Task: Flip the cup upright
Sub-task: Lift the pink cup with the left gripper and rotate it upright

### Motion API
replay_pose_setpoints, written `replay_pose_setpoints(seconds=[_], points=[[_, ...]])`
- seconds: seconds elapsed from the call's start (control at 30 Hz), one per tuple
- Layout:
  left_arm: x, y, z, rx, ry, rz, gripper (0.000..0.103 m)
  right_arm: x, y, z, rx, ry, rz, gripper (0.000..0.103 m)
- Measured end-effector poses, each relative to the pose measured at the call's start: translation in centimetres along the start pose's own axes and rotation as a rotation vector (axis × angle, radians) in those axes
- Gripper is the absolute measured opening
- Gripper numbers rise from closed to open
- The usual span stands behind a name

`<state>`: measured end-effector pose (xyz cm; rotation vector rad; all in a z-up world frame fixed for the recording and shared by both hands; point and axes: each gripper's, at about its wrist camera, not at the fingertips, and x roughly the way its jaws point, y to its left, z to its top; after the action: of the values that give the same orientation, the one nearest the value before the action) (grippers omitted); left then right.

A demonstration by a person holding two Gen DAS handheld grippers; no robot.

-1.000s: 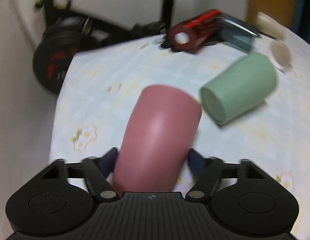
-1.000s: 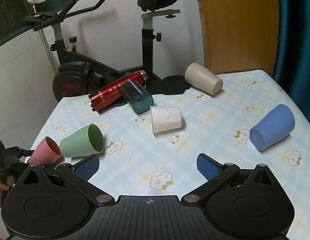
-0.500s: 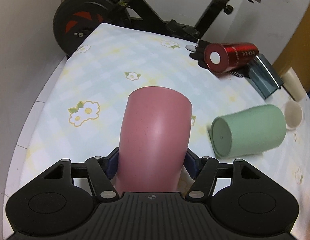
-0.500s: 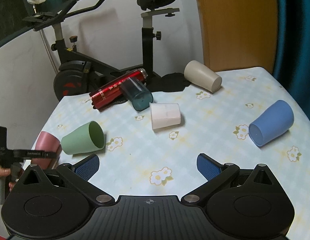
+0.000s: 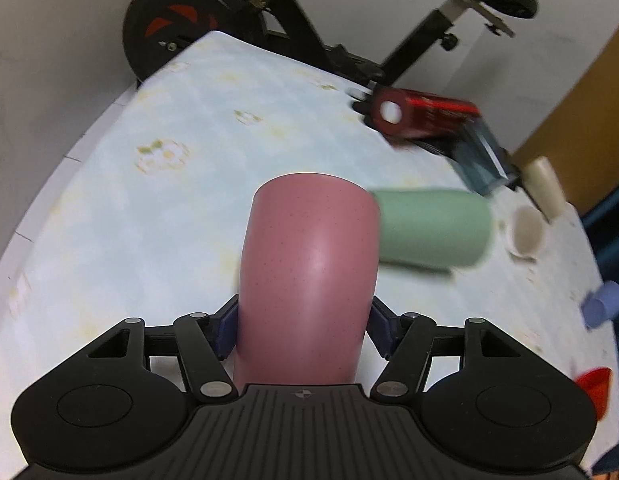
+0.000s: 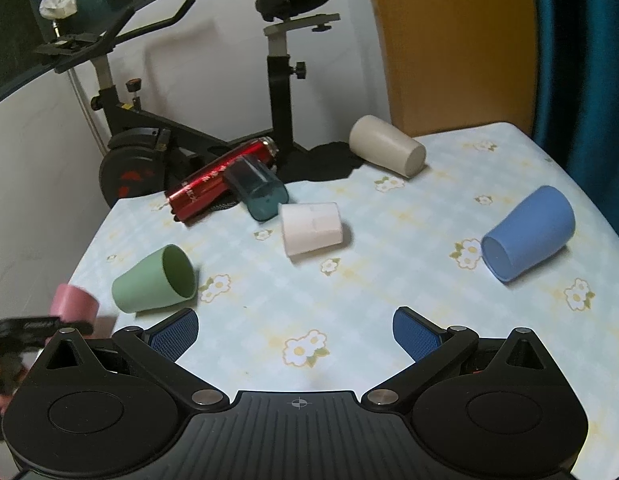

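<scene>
My left gripper (image 5: 303, 330) is shut on a pink cup (image 5: 309, 280), its blue pads pressed on both sides near the cup's near end. The cup points away from the camera over the table's left part. In the right wrist view the pink cup (image 6: 75, 303) stands above the left gripper at the table's left edge, base up. My right gripper (image 6: 295, 332) is open and empty above the table's front. A green cup (image 6: 155, 280) lies on its side just right of the pink cup.
On the flowered tablecloth (image 6: 349, 292) lie a white cup (image 6: 311, 229), a blue cup (image 6: 529, 232), a beige cup (image 6: 385, 151), a dark teal cup (image 6: 255, 188) and a red bottle (image 6: 219, 178). An exercise bike (image 6: 149, 152) stands behind the table's far edge.
My left gripper has swung with the pink cup in its grip, and the cup has risen from lying tilted at the table edge. The right gripper has stayed in place.
</scene>
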<state>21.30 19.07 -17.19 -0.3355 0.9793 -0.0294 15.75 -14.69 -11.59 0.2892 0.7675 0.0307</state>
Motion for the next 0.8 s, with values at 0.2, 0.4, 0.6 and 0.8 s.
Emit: replay_pose_setpoints(seconds=[0.2,0.4,0.6,0.8], points=[[0.4,-7.1,-3.2,0.007,0.006,-0.092,0.066,-0.8,-3.1,0.8,-0.009,-0.034,-0.052,0.103],[3.7,-14.5,-4.9,0.008,0.036,-0.154,0.066,-1.7,-7.0,1.7,0.015,-0.053,-0.094,0.103],[6.1,-21.1,-6.6,0.059,0.033,-0.136,0.067,-2.1,-9.8,1.8,0.023,-0.05,-0.118,0.103],[7.0,-24.2,-8.3,0.099,0.035,-0.14,0.067,-2.2,-11.7,1.5,0.022,-0.045,-0.144,0.103]])
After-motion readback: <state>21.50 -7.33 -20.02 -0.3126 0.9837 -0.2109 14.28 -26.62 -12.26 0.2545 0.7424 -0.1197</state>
